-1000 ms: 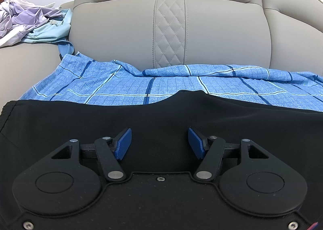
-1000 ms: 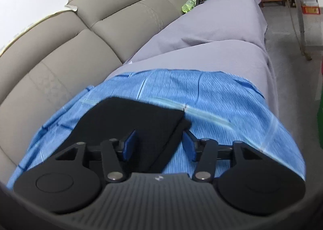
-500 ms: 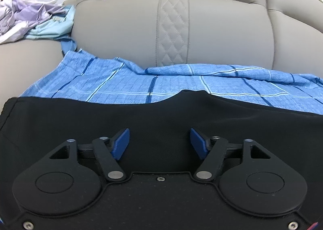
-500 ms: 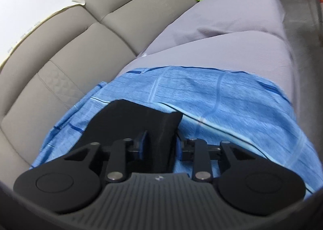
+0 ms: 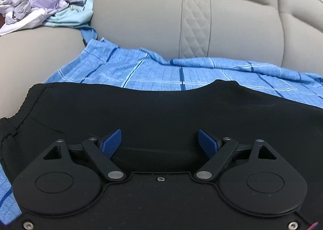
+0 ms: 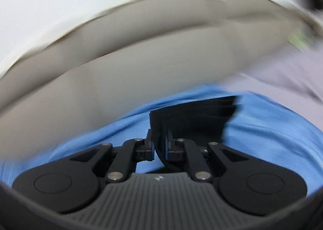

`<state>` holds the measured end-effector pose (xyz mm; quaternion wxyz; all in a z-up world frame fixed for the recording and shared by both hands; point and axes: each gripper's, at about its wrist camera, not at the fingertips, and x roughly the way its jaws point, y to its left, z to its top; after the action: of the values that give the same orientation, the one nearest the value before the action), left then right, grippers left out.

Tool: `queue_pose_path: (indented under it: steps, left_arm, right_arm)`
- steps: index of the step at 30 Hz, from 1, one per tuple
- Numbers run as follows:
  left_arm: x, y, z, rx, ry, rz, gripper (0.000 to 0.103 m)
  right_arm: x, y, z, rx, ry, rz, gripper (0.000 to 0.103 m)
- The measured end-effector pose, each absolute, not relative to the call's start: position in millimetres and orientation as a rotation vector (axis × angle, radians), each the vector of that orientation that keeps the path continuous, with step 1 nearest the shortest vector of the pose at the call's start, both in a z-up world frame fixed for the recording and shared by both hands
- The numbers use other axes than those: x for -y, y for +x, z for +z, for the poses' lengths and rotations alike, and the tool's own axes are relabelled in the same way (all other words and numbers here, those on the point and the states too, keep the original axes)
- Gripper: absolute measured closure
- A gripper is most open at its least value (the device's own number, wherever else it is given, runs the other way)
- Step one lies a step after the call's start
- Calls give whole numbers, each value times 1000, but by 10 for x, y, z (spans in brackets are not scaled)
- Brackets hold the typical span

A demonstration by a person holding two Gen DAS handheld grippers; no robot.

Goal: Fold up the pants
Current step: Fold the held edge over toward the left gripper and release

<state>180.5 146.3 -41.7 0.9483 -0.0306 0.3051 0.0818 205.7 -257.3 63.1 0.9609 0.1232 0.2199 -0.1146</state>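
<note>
Black pants (image 5: 161, 113) lie flat on a blue checked cloth (image 5: 153, 72) on the sofa seat, waistband at the left of the left wrist view. My left gripper (image 5: 159, 142) is open, its blue pads just above the pants near the front edge. In the blurred right wrist view, my right gripper (image 6: 159, 145) is shut on the leg end of the pants (image 6: 193, 117), lifted off the blue cloth (image 6: 272, 139).
The grey sofa backrest (image 5: 141, 24) rises behind the cloth. A pile of light clothes (image 5: 40, 10) lies on the armrest at the left. A lilac sheet (image 6: 282, 72) covers the seat to the right.
My right gripper has closed on the pants' leg end and swung it up and leftward, blurring the view. My left gripper stays open and has shifted slightly left.
</note>
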Motion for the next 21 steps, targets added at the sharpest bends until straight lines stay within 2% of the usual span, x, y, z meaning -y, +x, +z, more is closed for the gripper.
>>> queue_pose_path:
  steps: [3,7,10,18,19,20,21]
  left_arm:
    - [-1488,1781,-387,-636,-63,152,20]
    - [-1606,1735,-313,-651,-109,117,20]
    - [-1715,1674,-294,-638,-166,116,20]
    - [-1687,1629,-265,-633,-159,119,19]
    - [-1694,1622,-254,-630,-163,118,19]
    - [-1701,1626,-244,-628,-168,117,19]
    - [-1716,1615,-233,-622,-173,117,19]
  right_arm:
    - [1327,2158,455,-516,65,65,91]
    - [276,1948,-9,-600,-69,306,91]
    - [5,1805,-253,-658,-74,365,91]
    - [-366,1430,-382,-562,-234,369,90]
    - [-407,1382,-408,-545,-278,368,82]
    - [-459,1328,-437,-525,-321,368,58]
    - [-495,1309,-452,-512,-345,366,56]
